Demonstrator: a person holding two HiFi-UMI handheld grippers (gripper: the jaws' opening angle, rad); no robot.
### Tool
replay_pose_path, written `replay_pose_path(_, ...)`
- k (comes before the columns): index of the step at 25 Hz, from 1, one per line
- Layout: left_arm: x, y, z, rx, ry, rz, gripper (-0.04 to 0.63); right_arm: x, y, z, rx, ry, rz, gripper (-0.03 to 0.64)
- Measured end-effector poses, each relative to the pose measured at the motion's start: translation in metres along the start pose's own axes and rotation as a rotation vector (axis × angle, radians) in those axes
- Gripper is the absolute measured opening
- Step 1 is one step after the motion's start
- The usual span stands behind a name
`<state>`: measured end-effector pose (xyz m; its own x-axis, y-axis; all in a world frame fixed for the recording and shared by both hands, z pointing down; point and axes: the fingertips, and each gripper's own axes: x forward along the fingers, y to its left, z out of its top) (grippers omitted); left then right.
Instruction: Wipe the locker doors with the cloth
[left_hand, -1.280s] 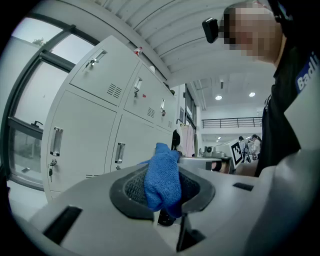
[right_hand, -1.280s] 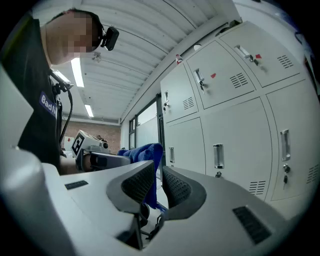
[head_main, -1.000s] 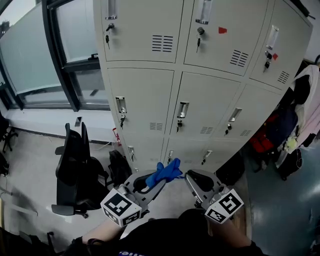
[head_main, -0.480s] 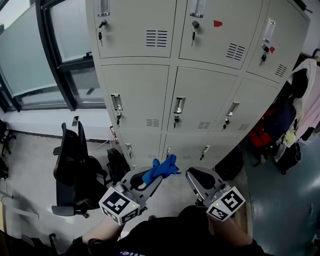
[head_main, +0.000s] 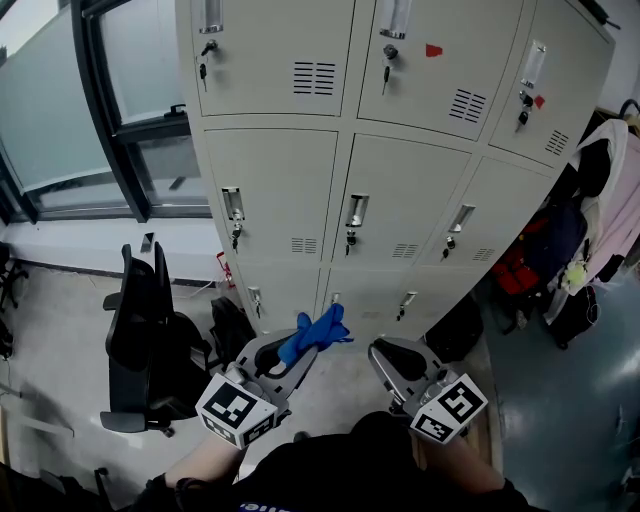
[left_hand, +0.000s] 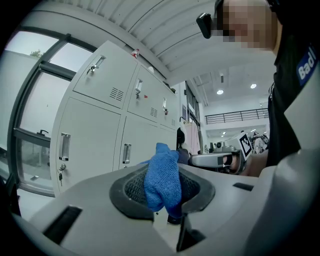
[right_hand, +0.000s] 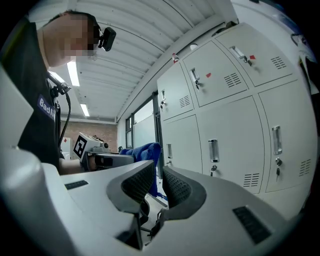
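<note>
— Where was the cloth (head_main: 316, 334)?

— Pinched in the left gripper (head_main: 303, 352), low in the head view. The jaws were clamped on its lower part, and the blue bunch stuck out past the tips. In the left gripper view the cloth (left_hand: 162, 178) stood up right between the pads.

— Which way did it lie?

— Its long axis followed the jaws, from about 7 o'clock up to 1 o'clock. The free end pointed at the lockers (head_main: 285, 190).

— And the doors from there?

— At 12 o'clock from the cloth, with the bottom row nearest. Floor showed between the cloth and the lockers, so I judged it was not on any door yet. The coming move looked like a reach forward and up along that same axis.

— The right gripper (head_main: 387, 353)?

— At 3 o'clock from the cloth, near it and level with it. Its own view showed the right gripper (right_hand: 156, 169) with only a narrow slit between the pads and nothing in it. The left one alone carried the cloth, so the wipe seemed to fall to it.

— Anything else close by?

— A chair (head_main: 140, 335) at 9 o'clock, well off to the side.
</note>
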<state>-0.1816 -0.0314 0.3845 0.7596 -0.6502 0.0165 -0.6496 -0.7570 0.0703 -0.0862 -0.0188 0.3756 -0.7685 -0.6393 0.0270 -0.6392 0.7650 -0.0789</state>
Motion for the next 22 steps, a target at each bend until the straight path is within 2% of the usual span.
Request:
replay_pose_path(15,-0.013,0.021,0.017,0.014,-0.035,0.045,0.101,0.01,0.008,0.005,-0.012,0.002,0.018,0.048)
replay_pose_path(22,-0.025,0.045,0.038,0.073,-0.065,0.095,0.101,0.018,0.014,0.005,-0.013,0.005,0.033,0.048)
